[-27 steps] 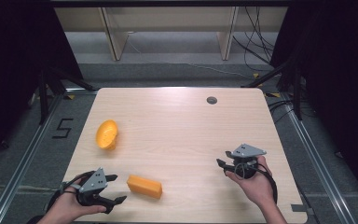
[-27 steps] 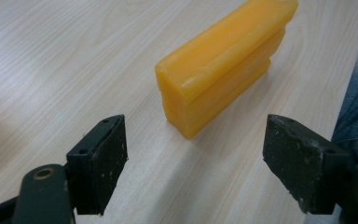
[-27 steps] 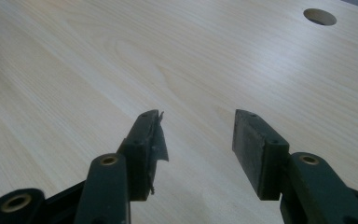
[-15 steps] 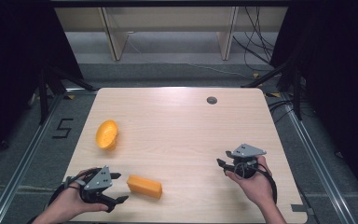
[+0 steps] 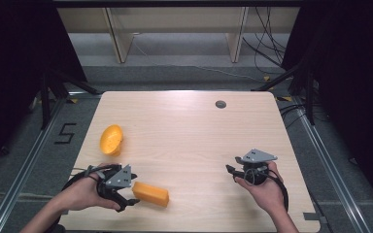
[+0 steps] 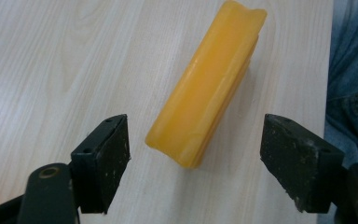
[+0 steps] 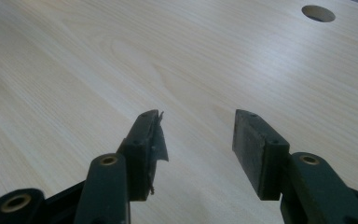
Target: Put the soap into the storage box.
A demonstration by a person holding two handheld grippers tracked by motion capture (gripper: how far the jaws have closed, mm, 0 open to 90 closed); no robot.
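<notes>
The long yellow foam block [image 6: 207, 86] with a groove along its top lies flat on the pale wooden table [image 5: 184, 126], near the table's front edge. My left tool [image 5: 126, 193] is wide open, with the block's near end between its jaws, touching neither. Beyond the block, toward the left edge, an orange plastic bowl [image 5: 111, 140] lies tipped on its side. My right tool [image 5: 234, 171] hangs open over bare smooth wood, well apart from the block, with lots of room.

Block [image 5: 150, 193] on table [image 5: 194, 131] right by your left gripper [image 5: 126, 191]; bowl [image 5: 111, 140] behind it; right gripper [image 5: 233, 172] well apart, right side.
</notes>
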